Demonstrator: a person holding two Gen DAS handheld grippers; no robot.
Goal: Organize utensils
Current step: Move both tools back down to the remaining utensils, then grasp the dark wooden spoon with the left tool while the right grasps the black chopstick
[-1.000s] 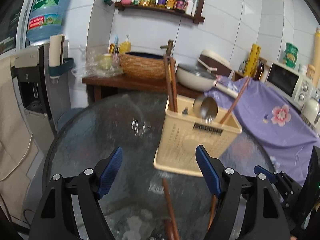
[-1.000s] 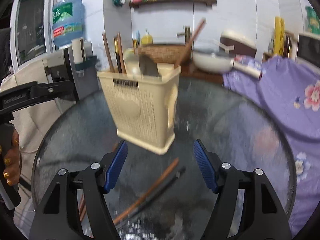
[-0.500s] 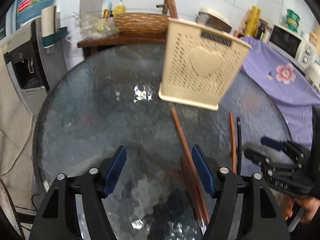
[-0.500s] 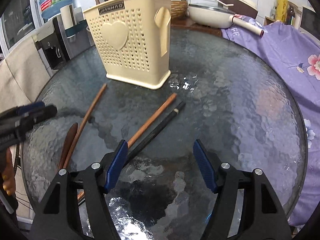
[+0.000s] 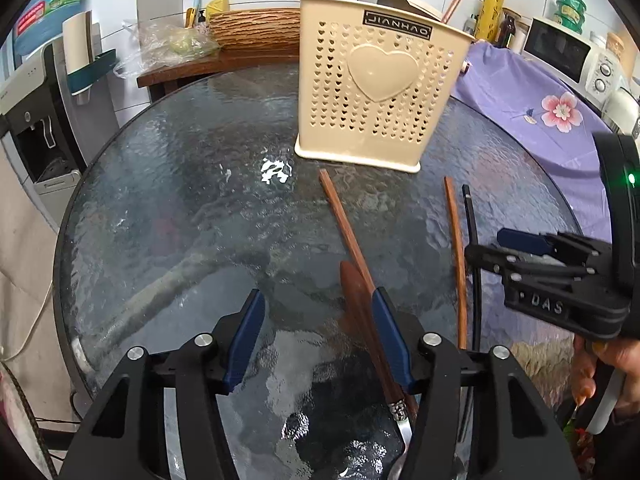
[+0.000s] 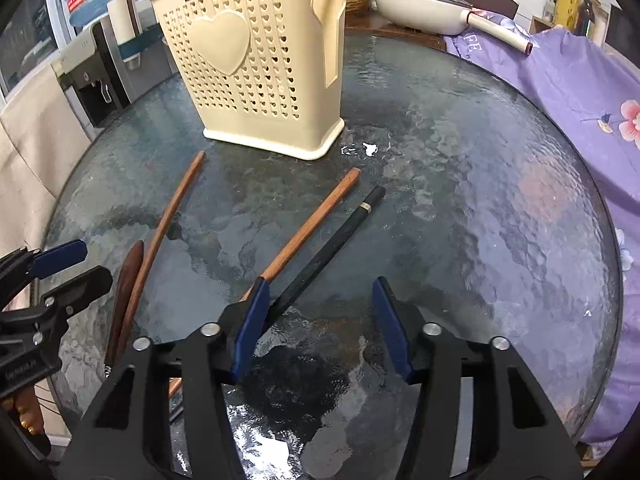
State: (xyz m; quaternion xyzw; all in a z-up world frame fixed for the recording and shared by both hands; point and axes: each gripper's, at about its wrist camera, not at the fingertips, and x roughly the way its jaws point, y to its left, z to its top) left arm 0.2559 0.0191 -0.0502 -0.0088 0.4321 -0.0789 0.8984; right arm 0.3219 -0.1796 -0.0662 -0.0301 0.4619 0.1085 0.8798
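Note:
A cream perforated utensil holder [image 5: 374, 98] [image 6: 256, 72] stands on the round glass table [image 5: 180, 208] and holds several utensils. Loose on the glass lie a brown chopstick [image 5: 346, 228] [image 6: 164, 224], a wooden-handled spoon [image 5: 360, 304] [image 6: 124, 284], another brown chopstick [image 5: 456, 248] [image 6: 312, 220] and a black chopstick [image 5: 472, 232] [image 6: 340, 236]. My left gripper [image 5: 318, 332] is open low over the glass, its right finger beside the spoon handle. My right gripper [image 6: 316, 328] is open, its left finger over the near ends of the brown and black chopsticks.
A purple floral cloth [image 6: 580, 76] covers a surface right of the table. A white pan [image 6: 424, 8] and a wicker basket [image 5: 256, 28] sit on a wooden side table behind. A water dispenser [image 5: 32, 92] stands at the left. A microwave [image 5: 572, 52] is at the far right.
Both grippers have dropped from holder height down toward the glass and closer to the loose utensils. Both stayed open. The holder and the utensils have not moved.

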